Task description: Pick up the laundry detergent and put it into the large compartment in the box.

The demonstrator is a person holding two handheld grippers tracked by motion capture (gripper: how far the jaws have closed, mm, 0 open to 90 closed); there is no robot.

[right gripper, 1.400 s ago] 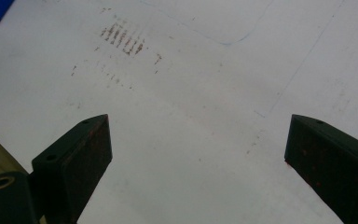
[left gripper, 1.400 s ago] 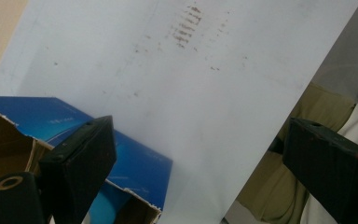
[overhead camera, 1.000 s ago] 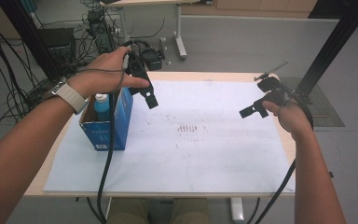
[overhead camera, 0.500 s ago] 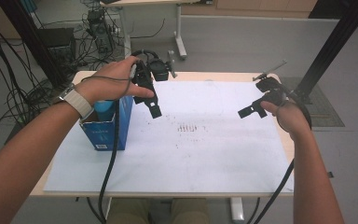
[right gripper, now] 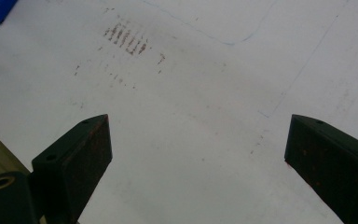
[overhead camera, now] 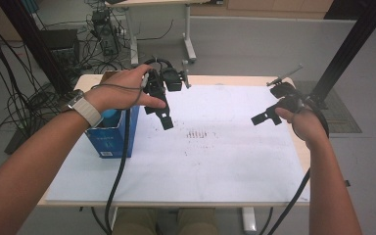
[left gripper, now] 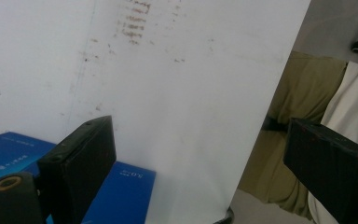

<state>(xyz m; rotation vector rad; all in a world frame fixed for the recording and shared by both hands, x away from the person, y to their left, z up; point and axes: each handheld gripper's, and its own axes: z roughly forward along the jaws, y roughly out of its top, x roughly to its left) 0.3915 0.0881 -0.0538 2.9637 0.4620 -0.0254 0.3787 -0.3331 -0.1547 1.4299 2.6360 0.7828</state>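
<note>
My left gripper (overhead camera: 164,117) hangs in the air over the back left of the white sheet (overhead camera: 215,156), just right of a blue box (overhead camera: 112,137). In the left gripper view its jaws stand wide apart with nothing between them (left gripper: 200,158), and the blue box (left gripper: 121,191) lies below. My right gripper (overhead camera: 262,117) hovers over the sheet's right side, held in the person's hand. Its jaws are spread wide over bare paper (right gripper: 198,158). A patch of brown marks (overhead camera: 199,134) sits mid-sheet, and the same marks (right gripper: 128,39) appear in the right gripper view.
The blue box stands open-topped at the table's left edge with a light blue item (overhead camera: 108,115) inside. Cables trail from both grippers off the front edge. Behind the table are another desk's legs (overhead camera: 188,44), cables and a black post (overhead camera: 347,44).
My left gripper has drifted right and slightly forward, away from over the blue box toward the sheet's middle. The right gripper has barely moved.
</note>
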